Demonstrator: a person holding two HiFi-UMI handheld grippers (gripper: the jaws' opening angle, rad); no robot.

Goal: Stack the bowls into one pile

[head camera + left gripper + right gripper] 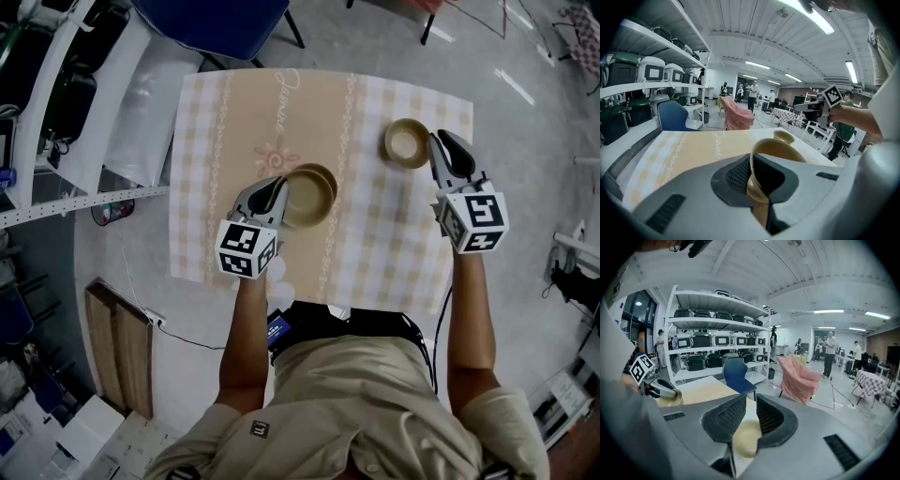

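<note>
Two nested tan bowls point(311, 197) sit mid-table, and my left gripper point(279, 185) is shut on their left rim. In the left gripper view the gold wall of the held bowl point(785, 151) is pinched between the pads, and the bowl opens to the right. A smaller single bowl point(406, 142) rests at the far right of the checked tablecloth point(225, 131); it also shows as the far bowl point(783, 136). My right gripper point(439, 141) is just right of its rim. In the right gripper view the right gripper point(751, 400) has its jaws a narrow gap apart, with cream bowl point(746, 437) showing through the gap.
A blue chair point(216, 23) stands at the table's far edge. Metal shelving point(56, 112) with boxes runs along the left. A chair draped in pink cloth point(799, 378) stands on the floor beyond. The table's right edge lies close to my right gripper.
</note>
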